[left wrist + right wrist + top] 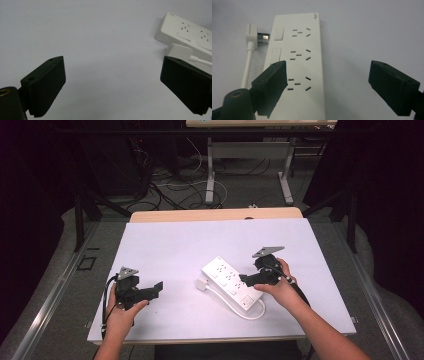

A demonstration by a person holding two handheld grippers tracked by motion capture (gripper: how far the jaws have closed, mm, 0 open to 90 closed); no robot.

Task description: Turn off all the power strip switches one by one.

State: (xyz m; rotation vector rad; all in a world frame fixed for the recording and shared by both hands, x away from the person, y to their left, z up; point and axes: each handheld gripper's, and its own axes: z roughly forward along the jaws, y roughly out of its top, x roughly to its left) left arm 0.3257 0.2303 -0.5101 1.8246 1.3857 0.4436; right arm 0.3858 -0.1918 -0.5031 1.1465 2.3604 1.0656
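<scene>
My right claw (243, 279) hangs over the white plastic power strip (231, 282) with three socket groups and rocker switches, which lies on the pale sheet covering the table (165, 245), a little right of centre. The jaws stand spread with nothing between the pads; in the right gripper view one jaw hovers above the strip's face (297, 67) and the other over bare sheet beside its long edge.

What the coming move turns on is the strip's long axis. In the high view it runs diagonally, from the far-left end down toward my right forearm, and my right claw points across it from the right. From the claw's own camera the strip runs straight ahead, so the jaws straddle one long edge, not the full width.

The strip's own white three-pin plug (253, 35) lies just beside the far end, on its flat white cord (245, 312), which loops round the near end. The plug's pins seem to touch the strip's side, though I cannot be sure.

My left claw (157, 289) rests well apart on the left, jaws also spread and empty, aimed toward the plug (178, 51). The right hand is plainly nearer the strip; nothing blocks either approach.
</scene>
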